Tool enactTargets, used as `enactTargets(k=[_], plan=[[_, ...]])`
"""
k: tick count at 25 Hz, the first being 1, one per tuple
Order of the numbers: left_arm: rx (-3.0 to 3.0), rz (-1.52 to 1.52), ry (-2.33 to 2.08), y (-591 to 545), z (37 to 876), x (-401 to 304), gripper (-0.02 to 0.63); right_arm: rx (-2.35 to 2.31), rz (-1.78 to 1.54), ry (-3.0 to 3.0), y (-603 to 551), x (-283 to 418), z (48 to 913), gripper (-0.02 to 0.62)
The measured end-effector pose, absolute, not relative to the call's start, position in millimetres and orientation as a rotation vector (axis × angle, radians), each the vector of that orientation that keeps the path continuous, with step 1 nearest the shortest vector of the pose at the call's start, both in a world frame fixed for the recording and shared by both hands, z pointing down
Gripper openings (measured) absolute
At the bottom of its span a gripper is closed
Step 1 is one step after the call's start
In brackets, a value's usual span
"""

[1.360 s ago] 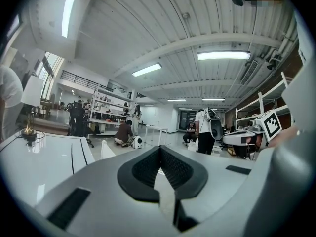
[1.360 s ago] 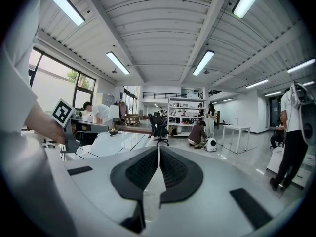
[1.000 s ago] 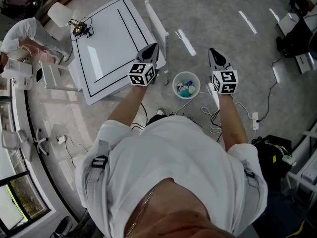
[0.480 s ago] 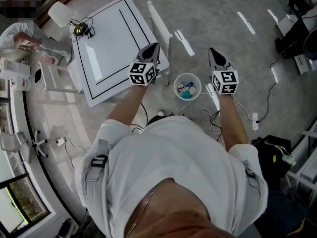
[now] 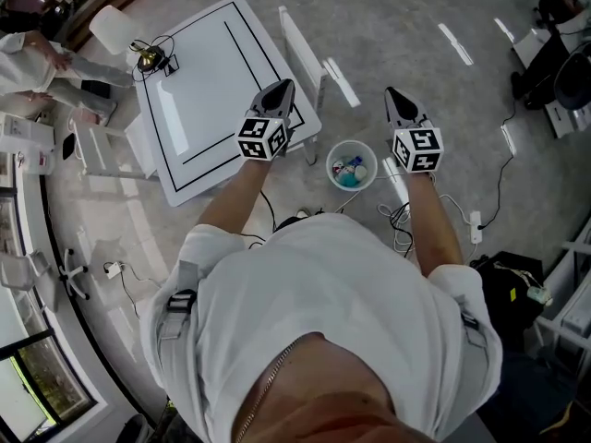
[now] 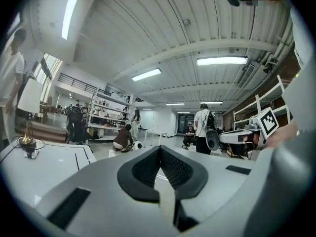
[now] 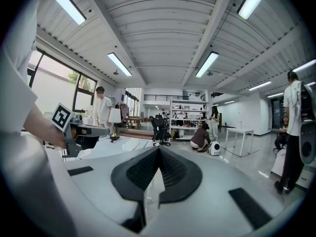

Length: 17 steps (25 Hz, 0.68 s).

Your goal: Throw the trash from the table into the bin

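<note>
In the head view a small white bin [image 5: 351,164] stands on the floor with colourful trash inside, between my two arms. My left gripper [image 5: 281,89] hangs shut over the near right corner of the white table [image 5: 212,72], holding nothing. My right gripper [image 5: 395,96] is shut and empty too, to the right of the bin and above the floor. In the left gripper view the jaws [image 6: 159,154] meet, pointing level across the room with the table [image 6: 39,159] at lower left. The right gripper view shows closed jaws [image 7: 158,154] too.
A lamp [image 5: 150,58] with a coiled cable sits at the table's far corner. A white panel [image 5: 297,46] leans at the table's right edge. Cables and a power strip [image 5: 476,220] lie on the floor at right. A person [image 5: 37,58] stands at the far left.
Both grippers have drifted slightly forward and up in the head view. The person at the far left has shifted position.
</note>
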<state>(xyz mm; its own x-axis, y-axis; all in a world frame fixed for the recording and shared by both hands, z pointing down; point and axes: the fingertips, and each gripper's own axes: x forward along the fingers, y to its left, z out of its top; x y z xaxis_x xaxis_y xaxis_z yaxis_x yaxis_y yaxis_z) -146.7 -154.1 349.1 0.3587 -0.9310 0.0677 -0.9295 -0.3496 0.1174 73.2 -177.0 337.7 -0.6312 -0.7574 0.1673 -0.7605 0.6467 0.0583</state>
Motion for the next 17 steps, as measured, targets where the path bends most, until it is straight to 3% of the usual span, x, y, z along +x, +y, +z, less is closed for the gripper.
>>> enactTargets(k=[17], plan=[[2.500, -0.052, -1.620, -154, 361, -187, 0.011, 1.303, -0.005, -2.678, -168, 19, 334, 0.003]])
